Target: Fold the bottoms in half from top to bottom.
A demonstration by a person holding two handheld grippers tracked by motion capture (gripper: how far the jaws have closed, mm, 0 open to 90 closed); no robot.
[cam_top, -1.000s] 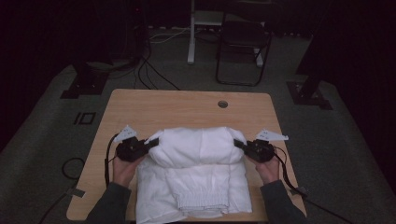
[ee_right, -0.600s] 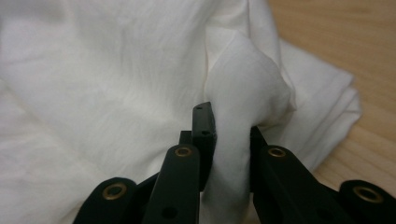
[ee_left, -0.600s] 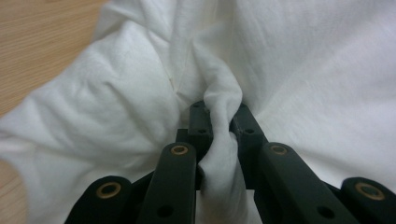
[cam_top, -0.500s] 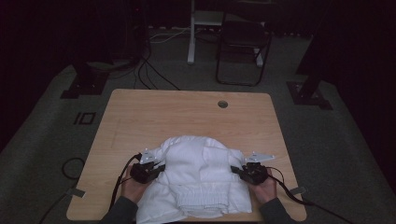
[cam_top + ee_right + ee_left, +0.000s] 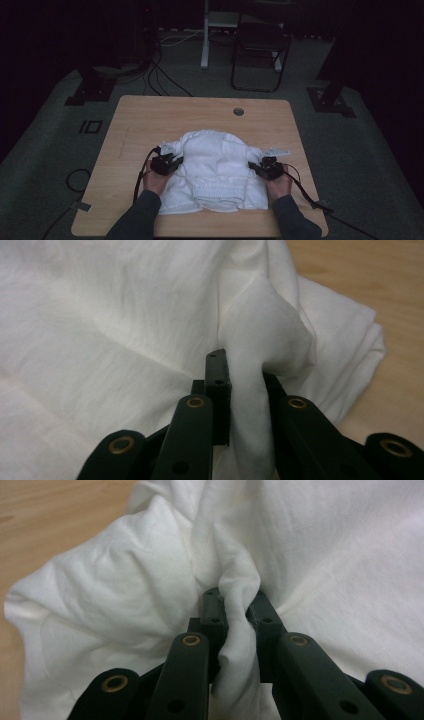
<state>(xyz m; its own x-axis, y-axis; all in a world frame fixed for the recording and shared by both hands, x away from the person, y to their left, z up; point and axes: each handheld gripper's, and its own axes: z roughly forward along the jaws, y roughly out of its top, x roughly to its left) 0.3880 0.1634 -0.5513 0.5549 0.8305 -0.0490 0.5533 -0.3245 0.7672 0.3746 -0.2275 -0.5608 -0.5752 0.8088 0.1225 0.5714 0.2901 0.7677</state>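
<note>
In the high view, a white garment [image 5: 215,170] of soft, matte cloth lies in a folded, rumpled heap on the near half of a pale wood-grain surface [image 5: 150,120]. A ribbed hem band runs across the garment's near part, and the far part bulges in a rounded hump. The left gripper [image 5: 172,161] grips the garment's left edge and the right gripper [image 5: 256,167] its right edge, each held by a hand in a dark sleeve. A round cable hole [image 5: 238,111] sits in the surface beyond the garment, and a dark folding chair [image 5: 260,50] stands on the grey floor farther off.

In the left gripper view, the black jaws are clamped on a narrow pinched fold of the white garment [image 5: 310,555]; the cloth bunches into soft creases that fan outward from the left gripper [image 5: 235,611]. Bare wood surface [image 5: 55,515] shows beyond the garment's edge.

In the right gripper view, the jaws of the right gripper [image 5: 245,372] are likewise clamped on a thick fold of the garment [image 5: 110,315], which puffs over one jaw. Stacked layered edges of cloth lie against the wood surface [image 5: 380,285].
</note>
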